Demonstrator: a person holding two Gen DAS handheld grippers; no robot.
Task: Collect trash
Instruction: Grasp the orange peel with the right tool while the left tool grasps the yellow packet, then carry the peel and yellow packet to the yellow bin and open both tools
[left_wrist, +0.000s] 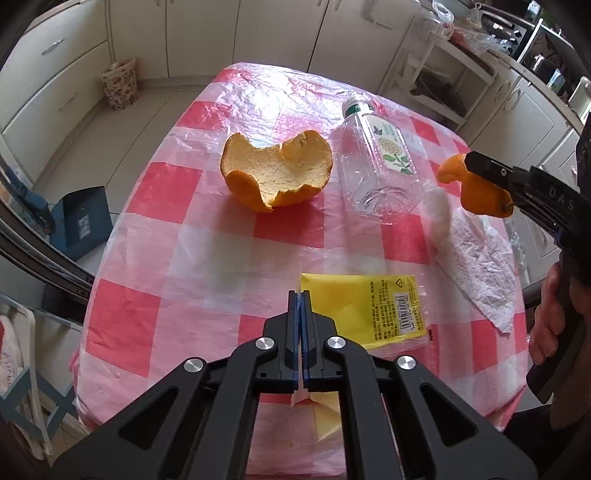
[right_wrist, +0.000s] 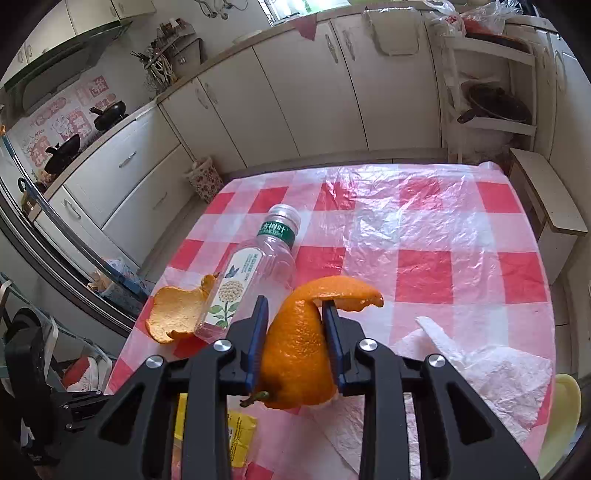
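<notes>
My right gripper (right_wrist: 295, 314) is shut on a piece of orange peel (right_wrist: 299, 354) and holds it above the table; it shows in the left wrist view (left_wrist: 476, 184) too. My left gripper (left_wrist: 300, 295) is shut on the edge of a yellow wrapper (left_wrist: 369, 310) lying on the checked tablecloth (left_wrist: 207, 258). A large cupped orange peel (left_wrist: 277, 171) lies mid-table, also in the right wrist view (right_wrist: 177, 314). An empty clear plastic bottle (left_wrist: 380, 162) lies on its side beside it, also in the right wrist view (right_wrist: 255, 273). A crumpled white tissue (left_wrist: 480, 258) lies at the right.
A floral waste bin (left_wrist: 120, 88) stands on the floor by the cabinets beyond the table. A blue dustpan (left_wrist: 83, 221) sits on the floor to the left. A white shelf rack (right_wrist: 491, 99) and a low bench (right_wrist: 546, 199) stand at the right.
</notes>
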